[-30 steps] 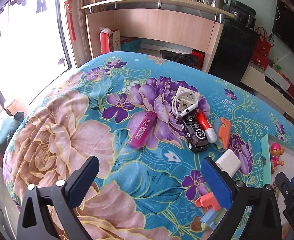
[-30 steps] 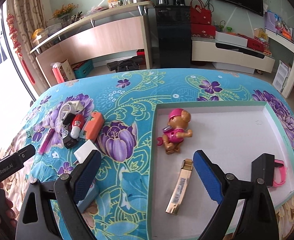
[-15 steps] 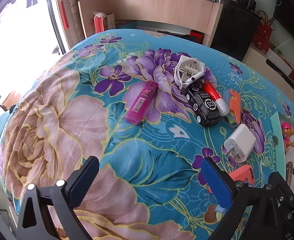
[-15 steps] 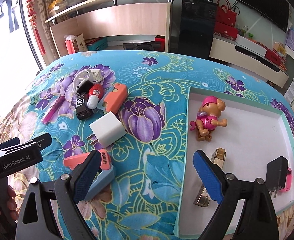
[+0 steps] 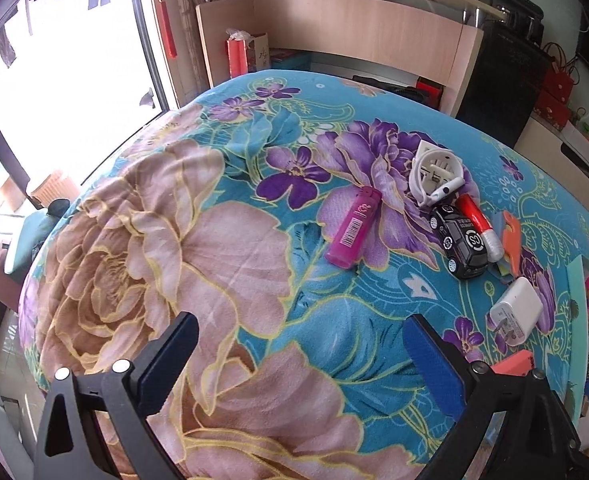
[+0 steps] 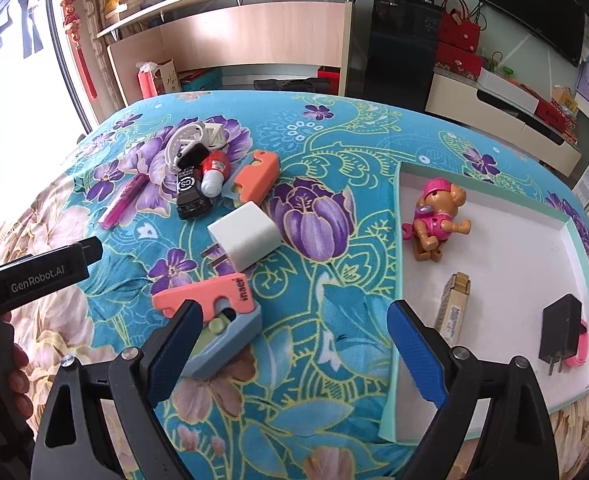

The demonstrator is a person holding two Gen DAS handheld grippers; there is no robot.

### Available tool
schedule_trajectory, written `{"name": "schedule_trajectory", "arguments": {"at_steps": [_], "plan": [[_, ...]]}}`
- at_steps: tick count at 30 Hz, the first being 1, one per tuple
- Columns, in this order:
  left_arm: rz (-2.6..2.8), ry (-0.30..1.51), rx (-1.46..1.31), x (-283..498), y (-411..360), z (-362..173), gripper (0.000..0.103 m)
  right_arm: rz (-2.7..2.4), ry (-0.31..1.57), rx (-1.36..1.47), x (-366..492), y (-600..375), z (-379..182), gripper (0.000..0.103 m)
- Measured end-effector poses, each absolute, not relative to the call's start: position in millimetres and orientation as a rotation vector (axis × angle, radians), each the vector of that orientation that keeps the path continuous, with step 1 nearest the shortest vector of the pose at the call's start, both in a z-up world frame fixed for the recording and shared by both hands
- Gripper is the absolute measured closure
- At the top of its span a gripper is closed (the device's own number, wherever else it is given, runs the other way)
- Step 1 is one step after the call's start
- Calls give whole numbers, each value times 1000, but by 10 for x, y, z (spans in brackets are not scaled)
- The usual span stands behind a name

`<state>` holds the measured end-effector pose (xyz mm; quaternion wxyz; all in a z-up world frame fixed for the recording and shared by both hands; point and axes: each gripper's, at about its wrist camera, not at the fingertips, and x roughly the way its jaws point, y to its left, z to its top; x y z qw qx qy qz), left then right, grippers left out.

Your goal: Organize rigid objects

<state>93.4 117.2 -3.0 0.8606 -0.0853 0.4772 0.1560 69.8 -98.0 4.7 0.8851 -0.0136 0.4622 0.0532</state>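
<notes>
Your right gripper (image 6: pixel 294 344) and left gripper (image 5: pixel 300 354) hover with jaws wide, empty, because the white cube charger (image 6: pixel 244 236) lies left of the shallow white tray (image 6: pixel 398 248), unsorted.

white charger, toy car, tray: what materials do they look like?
White charger: smooth matte plastic by its even surface and rounded edges, with metal-looking prongs. Toy car: glossy black body with highlights, so plastic or painted metal; cannot tell which. Tray: flat, thin teal walls and a matte white floor, probably cardboard.
</notes>
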Motion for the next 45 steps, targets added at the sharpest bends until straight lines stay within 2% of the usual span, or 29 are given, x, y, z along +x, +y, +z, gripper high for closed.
{"name": "schedule_trajectory", "arguments": {"at_steps": [14, 32, 35, 39, 45], "plan": [[399, 1000, -210, 895, 1467, -65, 0, 22, 951, 117, 926, -576, -186, 9], [381, 984, -210, 926, 1450, -58, 0, -52, 1042, 65, 737, -774, -307, 10], [377, 987, -214, 930, 1450, -67, 0, -53, 1053, 81, 684, -837, -306, 15], [364, 993, -234, 949, 1460, -102, 0, -50, 1058, 83, 639, -851, -305, 34], [321, 993, -284, 1047, 1463, -154, 0, -37, 1050, 87, 690, -860, -314, 35]]}}
